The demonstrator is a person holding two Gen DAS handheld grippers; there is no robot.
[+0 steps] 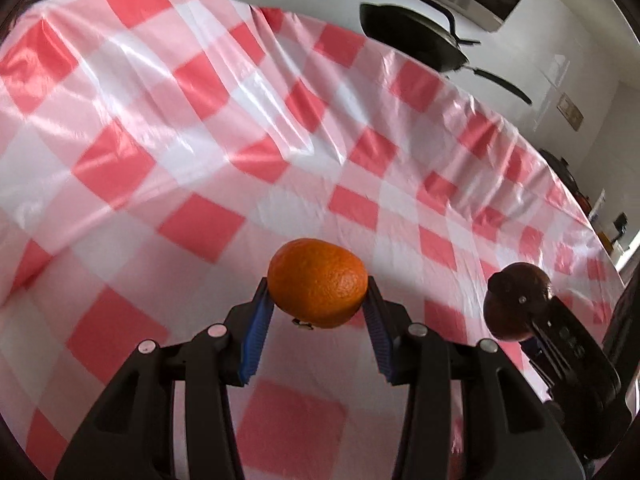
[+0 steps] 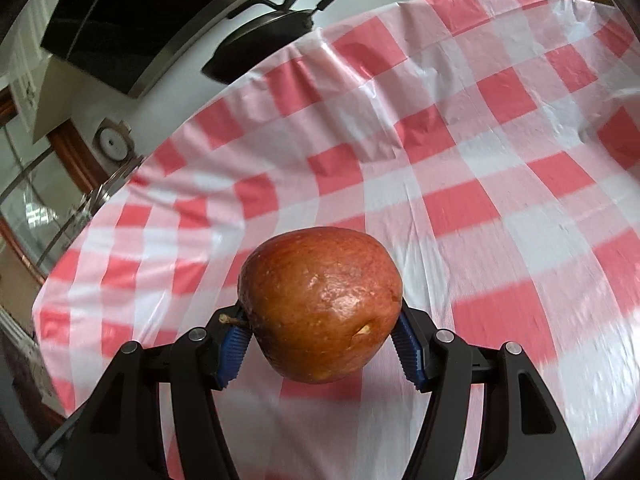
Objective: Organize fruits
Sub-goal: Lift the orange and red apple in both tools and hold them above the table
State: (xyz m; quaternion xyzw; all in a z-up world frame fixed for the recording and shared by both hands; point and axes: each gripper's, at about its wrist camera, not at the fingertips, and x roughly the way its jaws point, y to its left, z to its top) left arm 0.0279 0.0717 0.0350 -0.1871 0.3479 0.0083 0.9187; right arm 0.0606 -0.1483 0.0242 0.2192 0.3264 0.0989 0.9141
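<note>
Both hands are busy right now: the left gripper is pinching an orange between its blue pads, jaws pressing on the fruit's two sides, and it's hanging clear above the checkered tabletop. The right gripper is doing the same with an apple, jaws closing across its widest part with the stem poking out sideways past the left pad. In the left view you can also see the apple off to the right of the jaws, near but not touching the orange. Nothing else is lying ahead of either pair of jaws on the cloth, and I can't spot any bowl or basket, so no idea where these are going. Handling-wise, I'd guess the orange is lightish with a pebbly peel that's gripping nicely, though it's soft enough to dent if squeezed hard. The apple is looking heavier, firm and a bit glossy, so more likely to slip or rotate; holding it across the belly like this seems right. It's already showing a small nick in the skin, so bruising is a real risk when setting it down.
</note>
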